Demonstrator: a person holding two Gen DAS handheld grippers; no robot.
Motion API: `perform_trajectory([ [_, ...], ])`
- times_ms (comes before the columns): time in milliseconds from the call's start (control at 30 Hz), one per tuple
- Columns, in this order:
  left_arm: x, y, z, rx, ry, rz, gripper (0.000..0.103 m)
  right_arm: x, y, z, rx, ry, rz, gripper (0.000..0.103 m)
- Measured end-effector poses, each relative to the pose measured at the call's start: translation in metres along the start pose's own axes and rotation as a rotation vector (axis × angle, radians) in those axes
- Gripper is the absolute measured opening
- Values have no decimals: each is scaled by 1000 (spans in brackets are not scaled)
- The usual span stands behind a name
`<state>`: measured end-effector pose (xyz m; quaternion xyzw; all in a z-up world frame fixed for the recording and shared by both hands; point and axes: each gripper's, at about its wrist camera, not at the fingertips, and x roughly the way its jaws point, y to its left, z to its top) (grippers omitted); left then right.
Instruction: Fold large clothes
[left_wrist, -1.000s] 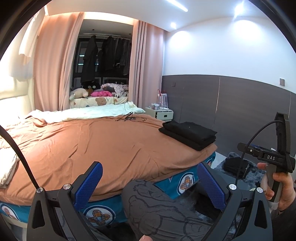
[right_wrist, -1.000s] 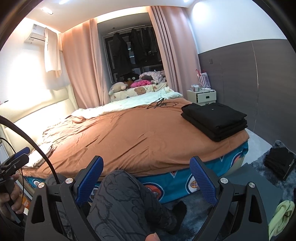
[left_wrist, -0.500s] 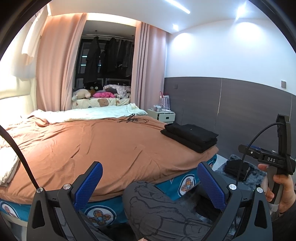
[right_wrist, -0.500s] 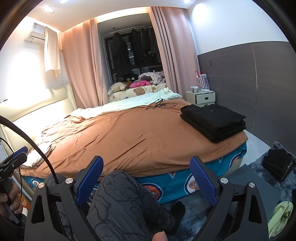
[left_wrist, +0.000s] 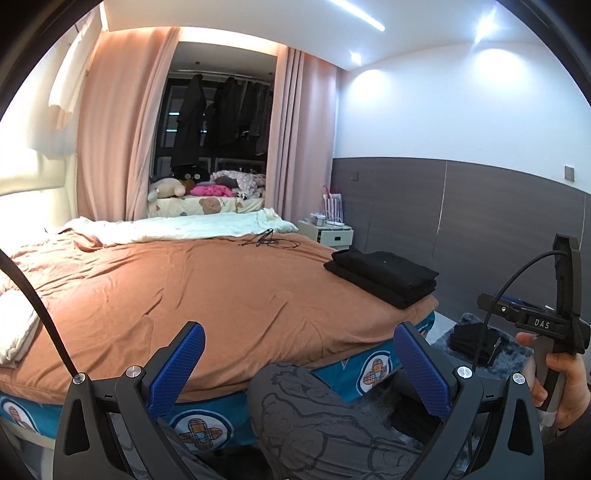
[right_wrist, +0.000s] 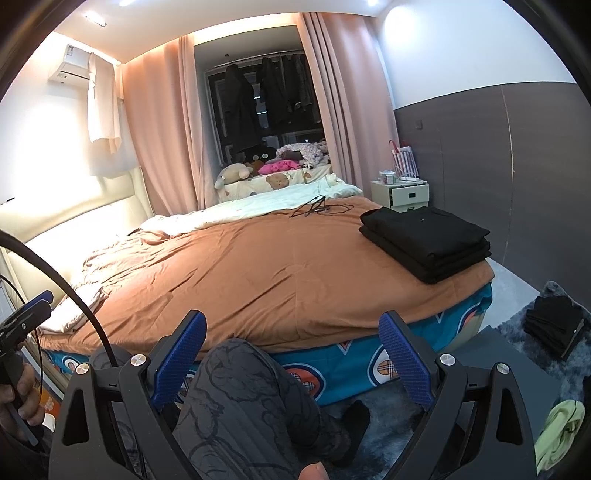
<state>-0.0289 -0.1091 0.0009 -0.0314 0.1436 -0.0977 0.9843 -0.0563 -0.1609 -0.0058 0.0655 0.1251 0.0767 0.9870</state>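
Note:
A stack of folded black clothes (left_wrist: 382, 276) lies on the right corner of the bed's orange cover (left_wrist: 207, 291); it also shows in the right wrist view (right_wrist: 426, 236). More dark clothes (right_wrist: 554, 325) are piled on the floor rug to the right, also seen in the left wrist view (left_wrist: 474, 341). My left gripper (left_wrist: 299, 360) is open and empty, held before the bed above my knee. My right gripper (right_wrist: 291, 349) is open and empty, likewise short of the bed's edge.
Black cables (right_wrist: 314, 206) lie on the far part of the bed by a white blanket (left_wrist: 184, 227). A white nightstand (right_wrist: 400, 192) stands at the far right. A yellow-green cloth (right_wrist: 559, 430) lies on the floor at right. My grey-trousered leg (right_wrist: 243, 402) is below both grippers.
Both views have shifted slightly, the left one tilting up a little. Both grippers stay open and empty. The clothes have not moved.

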Motion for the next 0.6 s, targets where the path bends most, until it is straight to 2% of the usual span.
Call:
perform_trajectory([
  [600,-20,-4,-4,-9,-41,12,103,-8,-6,-1,-10,-4,6,94],
])
